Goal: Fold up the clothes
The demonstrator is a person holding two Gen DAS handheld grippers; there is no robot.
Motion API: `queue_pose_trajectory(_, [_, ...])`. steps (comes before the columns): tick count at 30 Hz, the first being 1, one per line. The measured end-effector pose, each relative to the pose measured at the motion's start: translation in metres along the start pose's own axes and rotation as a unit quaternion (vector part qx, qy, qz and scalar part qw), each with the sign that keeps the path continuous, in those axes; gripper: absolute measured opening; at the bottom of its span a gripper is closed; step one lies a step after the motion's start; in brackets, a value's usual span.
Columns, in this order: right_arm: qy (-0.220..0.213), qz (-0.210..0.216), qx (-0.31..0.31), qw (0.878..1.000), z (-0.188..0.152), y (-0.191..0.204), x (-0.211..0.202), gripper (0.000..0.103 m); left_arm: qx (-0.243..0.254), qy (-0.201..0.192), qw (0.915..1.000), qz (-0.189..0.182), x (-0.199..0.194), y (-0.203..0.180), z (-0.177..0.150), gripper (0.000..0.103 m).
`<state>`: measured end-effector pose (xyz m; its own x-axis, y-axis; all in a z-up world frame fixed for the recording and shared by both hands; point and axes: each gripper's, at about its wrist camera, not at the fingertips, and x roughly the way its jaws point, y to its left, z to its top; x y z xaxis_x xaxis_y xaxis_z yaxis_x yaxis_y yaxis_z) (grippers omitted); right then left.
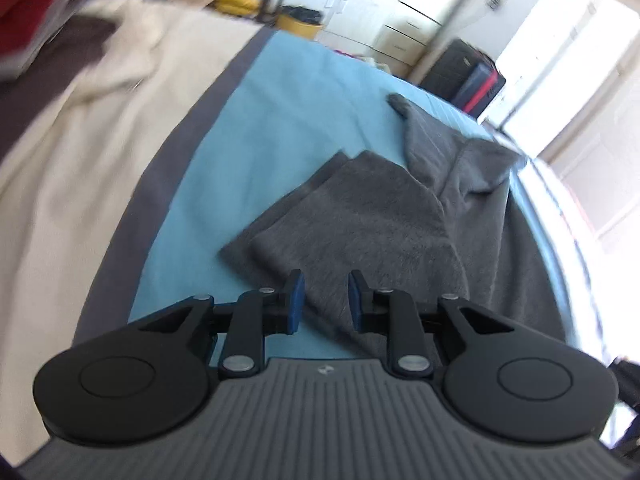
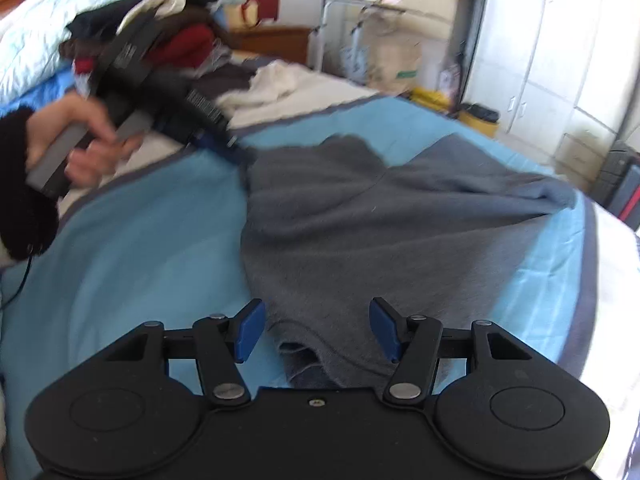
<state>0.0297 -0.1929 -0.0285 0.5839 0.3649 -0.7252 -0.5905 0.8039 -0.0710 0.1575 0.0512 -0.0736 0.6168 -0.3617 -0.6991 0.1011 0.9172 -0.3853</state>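
A dark grey fleece garment (image 1: pixel 360 220) lies partly folded on a light blue sheet (image 1: pixel 240 140) spread over a bed. My left gripper (image 1: pixel 325 292) hovers at its near edge, blue pads apart and no cloth pinched between them. In the right wrist view the same garment (image 2: pixel 360 220) spreads across the blue sheet (image 2: pixel 140 240). My right gripper (image 2: pixel 316 324) stands wide open just above its near hem. A hand (image 2: pixel 80 148) holds the left gripper (image 2: pixel 242 158), blurred, with its tips at the garment's far left corner.
A cream blanket (image 1: pixel 100 140) covers the bed left of the sheet. A heap of mixed clothes (image 2: pixel 160 40) and a white garment (image 2: pixel 272 80) lie at the far side. Beyond the bed stand a yellow bin (image 2: pixel 476 118), a dark suitcase (image 1: pixel 460 68) and white cupboards (image 2: pixel 540 60).
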Motion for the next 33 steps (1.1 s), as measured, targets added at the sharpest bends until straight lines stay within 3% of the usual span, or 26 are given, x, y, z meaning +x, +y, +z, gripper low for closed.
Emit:
queue_pose_trajectory(2, [0.018, 0.014, 0.012, 1.000, -0.002, -0.003, 0.005, 0.063, 0.020, 0.011, 0.9995, 0.022, 0.018, -0.007, 0.000, 0.034])
queue_pose_trajectory(3, [0.028, 0.020, 0.020, 0.999, -0.003, -0.005, 0.008, 0.063, 0.029, 0.017, 0.9989, 0.034, 0.027, -0.010, 0.000, 0.034])
queue_pose_trajectory(6, [0.049, 0.027, 0.040, 0.998, -0.007, -0.008, 0.014, 0.065, 0.058, -0.016, 0.9968, 0.054, 0.032, -0.018, -0.004, 0.033])
queue_pose_trajectory(7, [0.053, 0.028, 0.046, 0.997, -0.008, -0.009, 0.015, 0.065, 0.073, -0.022, 0.9952, 0.062, 0.033, -0.021, -0.005, 0.014])
queue_pose_trajectory(8, [0.055, 0.027, 0.052, 0.997, -0.009, -0.009, 0.015, 0.065, 0.096, -0.028, 0.9911, 0.087, 0.033, -0.025, -0.007, 0.000])
queue_pose_trajectory(11, [0.054, 0.017, 0.061, 0.997, -0.016, -0.005, 0.010, 0.066, 0.156, -0.052, 0.9734, 0.160, 0.032, -0.035, -0.014, 0.000])
queue_pose_trajectory(16, [0.062, -0.011, 0.026, 0.998, -0.020, 0.004, 0.012, 0.067, 0.135, -0.083, 0.9557, 0.248, 0.006, -0.014, -0.009, 0.000])
queue_pose_trajectory(17, [0.062, -0.016, 0.023, 0.998, -0.020, 0.005, 0.010, 0.067, 0.116, -0.080, 0.9608, 0.239, 0.001, -0.003, -0.005, 0.000])
queue_pose_trajectory(18, [0.061, -0.020, 0.023, 0.998, -0.021, 0.005, 0.008, 0.067, 0.083, -0.073, 0.9721, 0.207, -0.003, 0.009, -0.002, 0.000])
queue_pose_trajectory(20, [0.061, -0.021, 0.028, 0.998, -0.021, 0.003, 0.007, 0.067, 0.009, -0.058, 0.9909, 0.121, -0.008, 0.033, 0.002, 0.001])
queue_pose_trajectory(21, [0.061, -0.021, 0.030, 0.997, -0.021, 0.002, 0.007, 0.067, -0.028, -0.050, 0.9954, 0.077, -0.010, 0.043, 0.003, 0.001])
queue_pose_trajectory(23, [0.060, -0.017, 0.042, 0.997, -0.019, -0.001, 0.005, 0.067, -0.058, -0.042, 0.9969, 0.032, -0.007, 0.049, 0.001, 0.002])
queue_pose_trajectory(28, [0.002, 0.001, 0.124, 0.992, 0.002, -0.031, -0.021, 0.067, -0.005, -0.049, 0.9974, 0.052, -0.002, 0.032, -0.004, 0.010])
queue_pose_trajectory(30, [-0.033, -0.003, 0.180, 0.983, 0.010, -0.055, -0.032, 0.068, 0.001, -0.048, 0.9977, 0.047, 0.004, 0.029, -0.005, 0.016])
queue_pose_trajectory(33, [-0.049, -0.010, 0.254, 0.966, 0.010, -0.087, -0.031, 0.068, 0.015, -0.052, 0.9973, 0.048, 0.011, 0.025, -0.007, 0.018])
